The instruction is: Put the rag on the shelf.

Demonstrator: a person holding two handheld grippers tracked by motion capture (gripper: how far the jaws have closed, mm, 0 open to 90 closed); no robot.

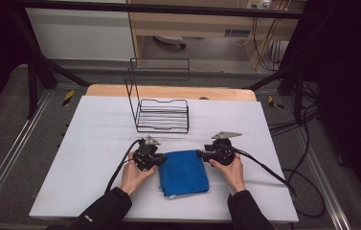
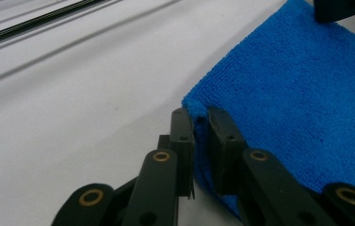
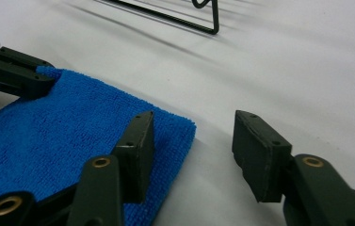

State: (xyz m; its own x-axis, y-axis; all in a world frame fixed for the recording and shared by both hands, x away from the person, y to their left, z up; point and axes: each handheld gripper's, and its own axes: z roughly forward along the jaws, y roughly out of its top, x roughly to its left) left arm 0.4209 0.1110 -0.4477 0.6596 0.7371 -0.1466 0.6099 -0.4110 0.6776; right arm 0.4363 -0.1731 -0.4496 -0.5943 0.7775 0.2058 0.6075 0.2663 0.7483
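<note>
Two corners matter here. My left tongs (image 2: 201, 129) are already pinched onto the far-left corner of the blue cloth (image 2: 297, 103), so that side is anchored. My right tongs (image 3: 194, 150) sit wide apart straddling the opposite far corner, one jaw over the fabric, one on bare table (image 3: 278, 66). The cloth lies flat between both tongs, wire rack (image 1: 161, 115) just beyond them, probably so I can lift it evenly.

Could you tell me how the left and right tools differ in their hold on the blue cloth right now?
The left tool is shut, pinching a far corner of the cloth; the right tool is open, straddling the other far corner without gripping. The left's jaws nearly meet; the right's stand wide apart. Both sit low at the cloth's far edge.
</note>
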